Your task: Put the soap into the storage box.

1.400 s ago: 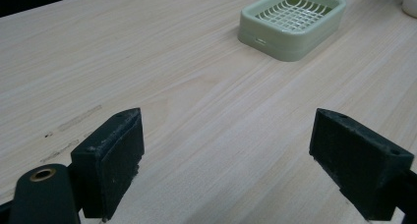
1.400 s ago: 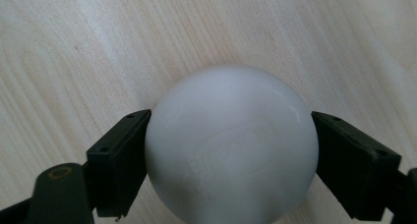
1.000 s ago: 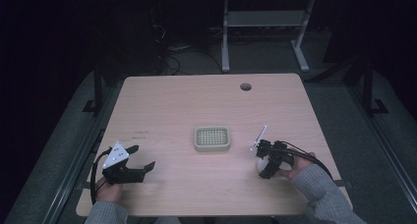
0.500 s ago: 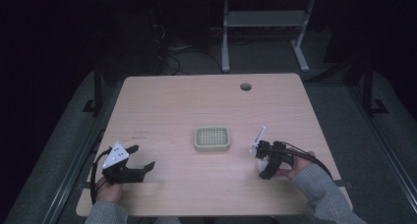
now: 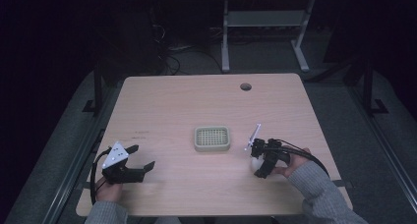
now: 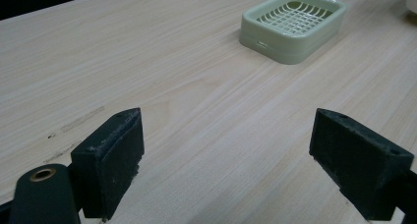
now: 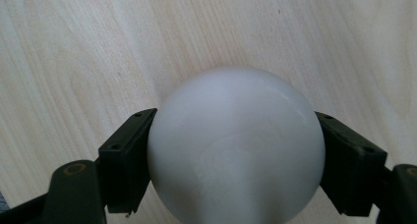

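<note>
Pale wood formed the table (image 5: 196,101). At its left, the left gripper (image 5: 139,157) was held low with jaws spread wide and nothing between them. A green soap dish (image 5: 212,138) sat at centre. At right, a white ball (image 7: 236,145) was clamped by the right gripper (image 5: 257,166) on the tabletop.

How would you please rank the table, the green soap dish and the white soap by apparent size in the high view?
1. Table, by far the largest.
2. Green soap dish.
3. White soap, smallest, though the right hand-held gripper partly hides it.
</note>
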`<state>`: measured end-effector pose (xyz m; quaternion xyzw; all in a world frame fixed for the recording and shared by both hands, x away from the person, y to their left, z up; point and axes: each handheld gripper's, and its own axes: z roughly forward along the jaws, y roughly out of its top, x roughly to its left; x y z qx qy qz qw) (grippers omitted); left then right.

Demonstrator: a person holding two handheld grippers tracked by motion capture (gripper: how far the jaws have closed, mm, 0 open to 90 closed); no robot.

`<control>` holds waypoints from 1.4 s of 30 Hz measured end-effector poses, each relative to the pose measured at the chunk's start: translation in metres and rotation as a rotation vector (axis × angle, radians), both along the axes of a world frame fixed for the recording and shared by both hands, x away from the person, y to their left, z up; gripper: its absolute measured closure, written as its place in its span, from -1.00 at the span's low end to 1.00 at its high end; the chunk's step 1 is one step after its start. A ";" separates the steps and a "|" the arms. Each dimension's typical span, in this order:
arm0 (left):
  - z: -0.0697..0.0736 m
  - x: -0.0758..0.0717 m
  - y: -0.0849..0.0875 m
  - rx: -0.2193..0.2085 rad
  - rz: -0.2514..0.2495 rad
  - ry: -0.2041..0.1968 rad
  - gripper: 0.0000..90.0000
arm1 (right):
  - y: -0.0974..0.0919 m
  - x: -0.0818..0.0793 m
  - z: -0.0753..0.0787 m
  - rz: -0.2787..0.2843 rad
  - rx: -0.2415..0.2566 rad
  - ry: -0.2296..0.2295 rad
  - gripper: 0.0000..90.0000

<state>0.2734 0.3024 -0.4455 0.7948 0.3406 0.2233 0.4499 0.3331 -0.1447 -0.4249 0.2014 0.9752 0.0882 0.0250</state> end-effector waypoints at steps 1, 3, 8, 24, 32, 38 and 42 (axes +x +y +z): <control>0.000 0.000 0.000 0.000 0.000 0.000 -0.72 | 0.001 0.000 0.001 -0.005 0.001 0.003 -0.49; 0.000 0.000 0.000 0.000 -0.003 -0.001 -0.71 | 0.001 0.001 0.002 0.000 0.006 0.004 -0.49; 0.000 0.000 0.000 0.002 -0.001 -0.001 -0.71 | 0.002 0.004 0.004 0.002 0.016 0.008 -0.49; 0.000 0.000 0.000 -0.004 0.001 -0.003 -0.71 | 0.019 0.013 0.014 0.036 0.017 0.005 -0.49; 0.000 0.000 0.000 -0.012 0.004 0.000 -0.71 | 0.025 0.017 0.021 0.050 0.020 -0.010 -0.49; 0.000 0.000 0.000 -0.007 0.004 -0.001 -0.71 | 0.029 0.020 0.028 0.056 0.025 -0.014 -0.49; 0.000 0.000 0.001 -0.012 0.007 -0.005 -0.71 | 0.030 0.023 0.030 0.055 0.028 -0.012 -0.49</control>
